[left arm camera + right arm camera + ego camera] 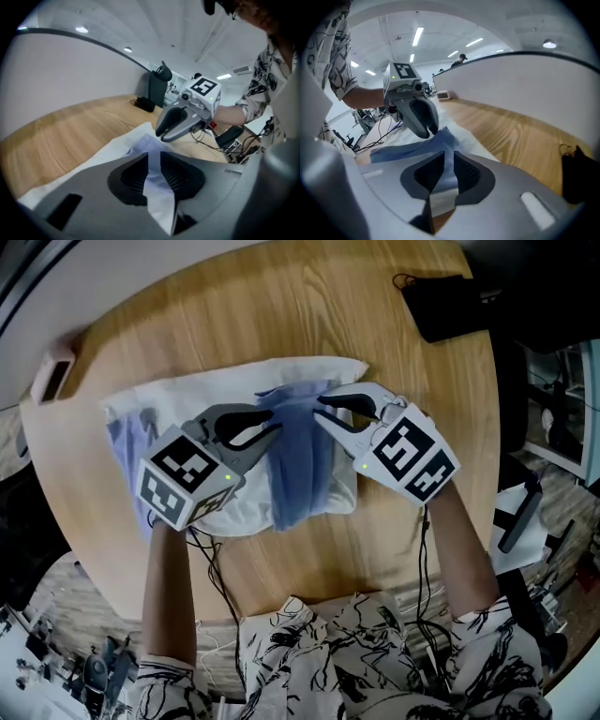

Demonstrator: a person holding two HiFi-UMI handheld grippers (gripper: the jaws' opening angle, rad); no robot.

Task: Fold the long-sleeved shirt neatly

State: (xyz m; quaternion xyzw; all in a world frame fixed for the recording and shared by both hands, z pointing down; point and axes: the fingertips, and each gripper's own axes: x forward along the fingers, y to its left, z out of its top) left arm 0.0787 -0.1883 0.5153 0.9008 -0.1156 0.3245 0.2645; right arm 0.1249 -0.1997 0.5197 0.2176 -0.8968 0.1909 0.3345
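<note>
1. On the round wooden table [281, 315], the head view shows the long-sleeved shirt [300, 465] spread across the middle. It is white with pale blue parts, and a blue fold runs from near to far.
2. The left gripper [270, 425] and the right gripper [323, 411] meet almost tip to tip over the far end of that fold. Each carries a cube with black-and-white square markers: the left cube [183, 479] and the right cube [412, 460].
3. A black pouch [450, 301] with a cord lies at the far right edge of the table, and a small pale block [52, 376] lies at the left edge. Both are well apart from the shirt. Cables [211, 568] trail over the near edge, beside the person's black-and-white patterned sleeves [356, 652].
4. The left gripper view shows its jaws nearly together. They are clamped on a pale fold of the shirt, which runs between the ribbed pads [133, 176] and hangs out towards the camera. The right gripper is just beyond, with its marker facing the camera.
5. Behind them in that view are the bare wood, a curved grey wall [70, 79] and ceiling lights.
6. The right gripper view shows its jaws close together, pinching blue shirt fabric. The left gripper's tips are just beyond, at the same fold.
7. Wood grain stretches away to the right in that view. The black pouch is at the right, and strip lights [417, 35] run overhead.
</note>
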